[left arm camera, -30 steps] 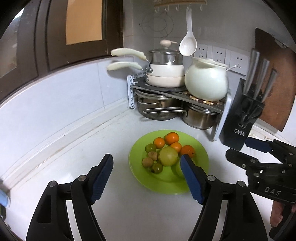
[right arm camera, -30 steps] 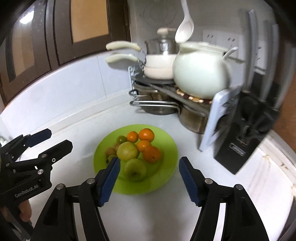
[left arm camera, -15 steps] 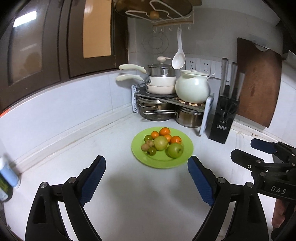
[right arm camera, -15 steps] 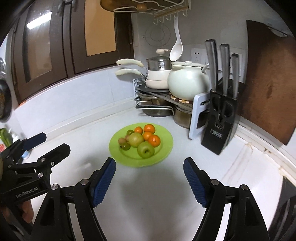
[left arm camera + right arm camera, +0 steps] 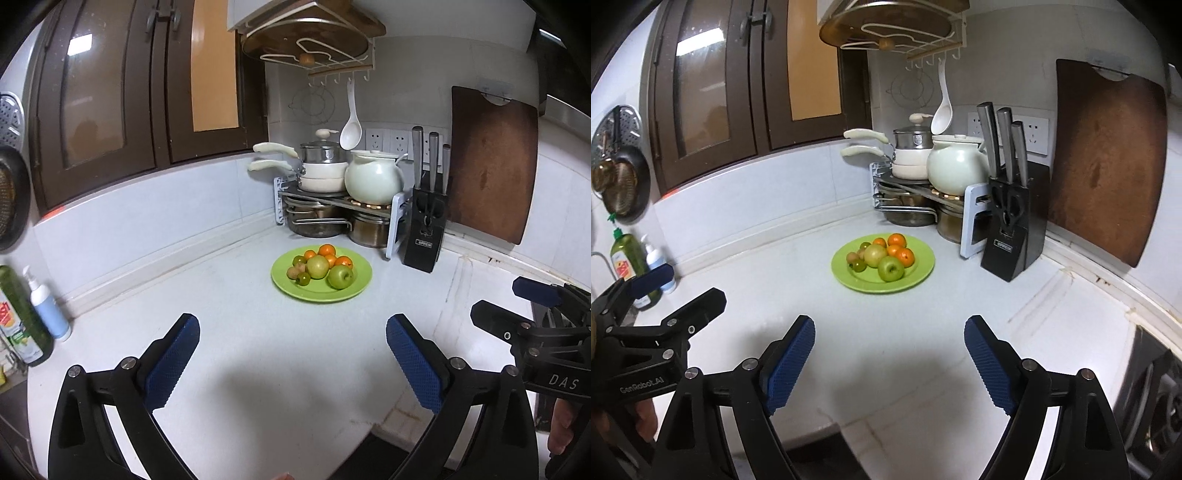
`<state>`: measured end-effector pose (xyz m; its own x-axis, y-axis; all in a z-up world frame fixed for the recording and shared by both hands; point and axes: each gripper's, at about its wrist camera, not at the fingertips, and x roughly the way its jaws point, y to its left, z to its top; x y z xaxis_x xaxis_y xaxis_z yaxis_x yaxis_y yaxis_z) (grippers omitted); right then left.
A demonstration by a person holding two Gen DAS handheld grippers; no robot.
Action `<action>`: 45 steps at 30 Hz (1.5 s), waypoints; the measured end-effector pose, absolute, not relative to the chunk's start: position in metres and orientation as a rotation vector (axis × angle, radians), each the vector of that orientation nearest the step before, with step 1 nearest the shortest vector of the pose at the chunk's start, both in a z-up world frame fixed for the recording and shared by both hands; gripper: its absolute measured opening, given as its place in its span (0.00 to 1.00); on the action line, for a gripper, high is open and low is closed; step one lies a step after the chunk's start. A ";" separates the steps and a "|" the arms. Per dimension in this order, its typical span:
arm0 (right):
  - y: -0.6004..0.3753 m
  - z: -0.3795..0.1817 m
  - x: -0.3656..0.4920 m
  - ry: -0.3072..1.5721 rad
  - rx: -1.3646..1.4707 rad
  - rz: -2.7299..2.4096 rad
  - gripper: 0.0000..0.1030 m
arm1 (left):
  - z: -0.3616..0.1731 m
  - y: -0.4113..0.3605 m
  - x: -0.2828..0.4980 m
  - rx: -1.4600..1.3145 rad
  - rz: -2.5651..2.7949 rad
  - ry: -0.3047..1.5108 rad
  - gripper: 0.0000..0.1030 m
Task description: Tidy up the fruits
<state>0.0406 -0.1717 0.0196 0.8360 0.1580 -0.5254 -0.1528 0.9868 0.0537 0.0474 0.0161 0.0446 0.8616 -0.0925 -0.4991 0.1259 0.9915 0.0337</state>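
Observation:
A green plate (image 5: 360, 284) (image 5: 923, 271) sits on the white counter near the corner. It holds a green apple (image 5: 340, 277) (image 5: 891, 268), a yellow-green pear (image 5: 317, 266) (image 5: 875, 255), several oranges (image 5: 326, 251) (image 5: 905, 257), and small green and brown fruits (image 5: 303, 278) (image 5: 857, 265). My left gripper (image 5: 293, 356) is open and empty, well short of the plate. My right gripper (image 5: 889, 358) is open and empty, also well back from the plate. Each gripper shows at the edge of the other's view.
A pot rack (image 5: 332, 201) with pans and a white pot (image 5: 373, 180) stands in the corner. A black knife block (image 5: 424, 225) and a wooden cutting board (image 5: 493, 166) are at the right. Soap bottles (image 5: 48, 310) stand at the left. A stove edge (image 5: 1156, 413) is at the right.
Both grippers have pulled back and up from the plate, which now looks much smaller and farther away. Both stay open and empty.

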 end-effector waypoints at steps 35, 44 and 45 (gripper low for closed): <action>-0.180 0.019 -0.029 0.554 0.014 0.165 0.84 | 0.055 0.007 -0.018 0.077 -0.117 0.486 1.00; -0.177 0.017 -0.029 0.560 0.006 0.161 0.84 | 0.053 0.006 -0.017 0.071 -0.111 0.494 1.00; -0.176 0.016 -0.028 0.561 0.004 0.159 0.84 | 0.053 0.006 -0.016 0.069 -0.110 0.495 1.00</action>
